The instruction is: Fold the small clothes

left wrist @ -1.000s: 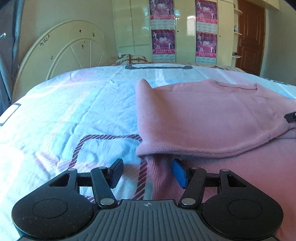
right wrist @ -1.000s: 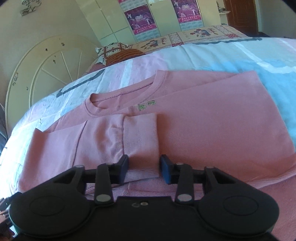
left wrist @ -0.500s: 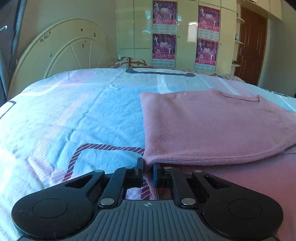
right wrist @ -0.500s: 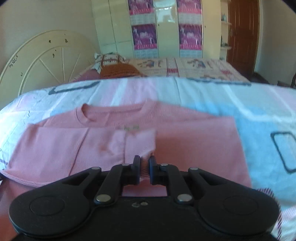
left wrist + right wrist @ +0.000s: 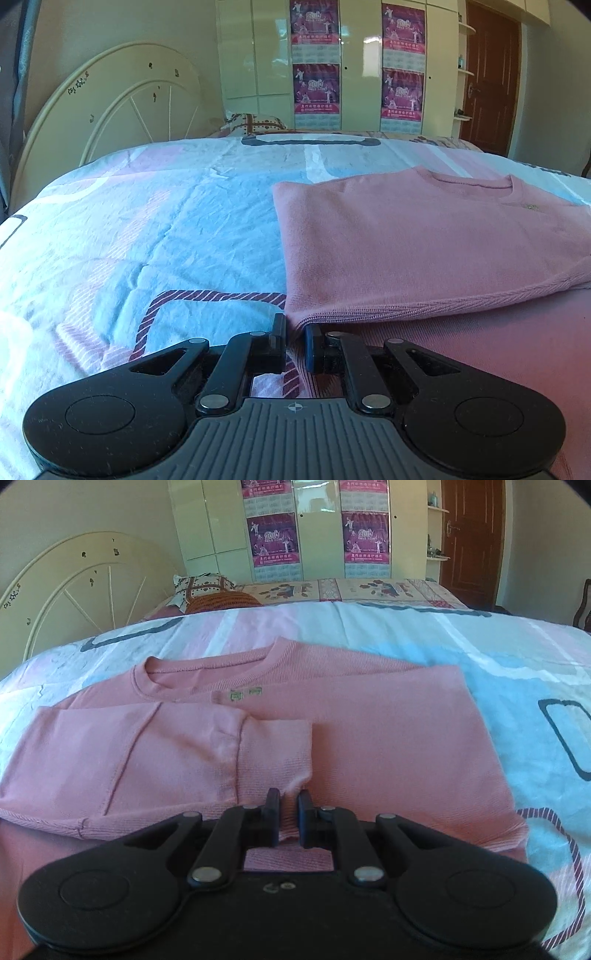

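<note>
While the left gripper (image 5: 294, 341) is clamped on the near left corner of the pink sweater (image 5: 424, 240), the garment runs ahead and to its right across the bedsheet (image 5: 147, 229).

From the right wrist, the right gripper (image 5: 288, 821) pinches the hem below the folded-in sleeve (image 5: 273, 753). With the collar (image 5: 207, 668) far ahead, the fold probably goes forward, hem toward collar, both grippers level.
</note>
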`<state>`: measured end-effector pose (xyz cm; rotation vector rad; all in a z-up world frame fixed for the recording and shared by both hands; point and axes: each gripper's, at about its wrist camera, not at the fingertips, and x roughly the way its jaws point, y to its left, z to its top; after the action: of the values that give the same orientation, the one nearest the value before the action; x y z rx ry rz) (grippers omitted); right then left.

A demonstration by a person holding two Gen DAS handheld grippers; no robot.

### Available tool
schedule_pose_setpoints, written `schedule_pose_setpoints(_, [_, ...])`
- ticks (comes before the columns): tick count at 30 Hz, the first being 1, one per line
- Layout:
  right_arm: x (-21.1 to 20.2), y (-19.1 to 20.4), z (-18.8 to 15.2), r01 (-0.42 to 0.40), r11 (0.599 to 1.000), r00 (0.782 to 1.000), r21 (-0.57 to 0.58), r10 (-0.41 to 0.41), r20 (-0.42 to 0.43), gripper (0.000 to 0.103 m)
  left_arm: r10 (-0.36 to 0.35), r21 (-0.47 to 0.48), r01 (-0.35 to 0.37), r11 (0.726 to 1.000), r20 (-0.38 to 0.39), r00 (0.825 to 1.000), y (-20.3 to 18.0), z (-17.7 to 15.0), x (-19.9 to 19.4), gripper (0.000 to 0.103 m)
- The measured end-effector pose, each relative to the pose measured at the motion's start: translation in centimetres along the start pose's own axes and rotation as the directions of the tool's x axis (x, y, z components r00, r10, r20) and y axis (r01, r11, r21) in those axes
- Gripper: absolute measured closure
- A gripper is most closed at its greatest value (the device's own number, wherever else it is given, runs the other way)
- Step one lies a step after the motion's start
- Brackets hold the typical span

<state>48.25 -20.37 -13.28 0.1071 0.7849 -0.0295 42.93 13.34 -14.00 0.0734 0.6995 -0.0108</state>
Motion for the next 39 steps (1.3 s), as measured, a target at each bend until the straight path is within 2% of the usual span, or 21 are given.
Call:
schedule_pose_setpoints(2, [-0.2,-0.1,-0.1,0.001,1.0,1.0,0.016,-0.001,0.003,0.089,-0.016,0.026,0.016,1.0,-0.008,1.0,0.0,0.1,-0.2,0.094])
schedule_pose_setpoints(3, [-0.6,-0.1,0.0,0.011,1.0,1.0,0.019,-0.012,0.007,0.075,-0.027,0.027,0.027,0.999,-0.019,0.999,0.2,0.2,-0.7,0.082])
schedule_pose_setpoints(4, [-1.2,-0.1,0.1,0.041,0.999,0.999,0.022,-0.042,0.02,0.064,-0.028,0.024,0.028,0.999,-0.014,1.0,0.4,0.3,-1.5,0.056])
schedule_pose_setpoints(5, [-2.1,0.0,0.1,0.07,0.997,0.996,0.025,-0.071,0.05,0.05,-0.019,0.019,0.019,1.0,0.026,0.999,0.5,0.3,-2.7,0.047])
schedule_pose_setpoints(6, [-3.2,0.2,0.2,0.068,0.997,0.993,0.022,-0.07,0.09,0.054,-0.015,0.02,0.014,1.0,0.077,0.997,0.3,0.5,-4.0,0.041])
schedule_pose_setpoints(10, [-4.0,2.8,0.8,-0.033,0.998,0.993,-0.051,0.039,0.116,0.072,-0.084,-0.015,0.086,0.996,0.112,0.99,-1.3,1.8,-4.4,0.041])
schedule_pose_setpoints(12, [-3.0,4.2,0.7,-0.058,0.994,0.994,-0.088,0.066,0.088,0.084,-0.108,-0.013,0.109,0.994,0.079,0.991,-2.7,1.8,-2.7,0.041])
schedule_pose_setpoints(14, [-1.5,5.2,0.3,-0.038,0.991,0.999,-0.13,0.039,0.004,0.092,-0.099,0.012,0.099,0.995,0.011,0.995,-3.8,1.1,-0.9,0.041])
schedule_pose_setpoints(15, [-0.9,5.3,-0.3,-0.022,0.987,0.999,-0.157,0.017,-0.037,0.092,-0.094,0.027,0.096,0.995,-0.046,0.994,-4.1,0.5,0.2,0.04])
schedule_pose_setpoints(16, [-0.6,5.3,-0.9,-0.006,0.983,0.999,-0.183,-0.003,-0.045,0.092,-0.096,0.041,0.097,0.994,-0.012,0.995,-4.2,0.0,0.0,0.039])
schedule_pose_setpoints(18, [-1.1,5.1,-1.3,-0.008,0.98,1.0,-0.197,0.004,-0.024,0.092,-0.106,0.035,0.107,0.994,-0.034,0.994,-4.1,0.5,-0.1,0.039])
schedule_pose_setpoints(20, [-1.7,4.6,-0.6,-0.033,0.987,0.999,-0.158,0.033,-0.005,0.085,-0.118,0.021,0.119,0.993,-0.021,0.993,-3.9,1.3,-0.2,0.039])
schedule_pose_setpoints(24, [-0.6,4.6,1.6,-0.036,0.991,0.998,-0.127,0.041,0.039,0.084,-0.143,0.059,0.142,0.988,0.002,0.99,-4.6,3.8,1.6,0.039])
schedule_pose_setpoints(28, [2.6,5.8,4.1,-0.05,0.986,0.998,-0.157,0.057,0.038,0.086,-0.15,0.05,0.15,0.987,0.001,0.989,-4.2,7.9,6.1,0.039])
schedule_pose_setpoints(31, [5.6,5.6,5.2,-0.01,0.989,1.0,-0.145,0.01,-0.005,0.09,-0.137,0.012,0.138,0.99,-0.051,0.989,-2.4,9.5,10.9,0.039])
schedule_pose_setpoints(32, [6.1,5.1,5.4,-0.008,0.992,1.0,-0.129,0.008,-0.005,0.092,-0.16,-0.008,0.16,0.987,-0.032,0.987,-1.6,9.7,11.4,0.039])
schedule_pose_setpoints(34, [6.4,4.8,5.6,-0.018,0.994,1.0,-0.112,0.017,-0.009,0.092,-0.162,-0.022,0.161,0.987,-0.032,0.986,-1.1,10.3,11.4,0.039])
schedule_pose_setpoints(35, [6.3,5.0,5.6,-0.014,0.993,1.0,-0.12,0.014,-0.006,0.09,-0.131,-0.008,0.13,0.991,-0.03,0.991,-1.3,10.3,10.9,0.039])
schedule_pose_setpoints(36, [5.8,5.3,5.6,-0.015,0.992,1.0,-0.122,0.017,0.01,0.08,-0.106,0.002,0.106,0.994,-0.019,0.994,-1.8,10.1,10.1,0.039])
schedule_pose_setpoints(37, [5.1,5.7,5.5,-0.034,0.992,0.999,-0.118,0.038,0.033,0.074,-0.133,-0.004,0.133,0.991,0.0,0.991,-2.2,9.8,9.1,0.039])
schedule_pose_setpoints(39, [4.6,7.2,5.4,-0.089,0.988,0.994,-0.128,0.097,0.055,0.072,-0.199,-0.003,0.199,0.98,0.02,0.98,-3.9,9.0,7.6,0.039])
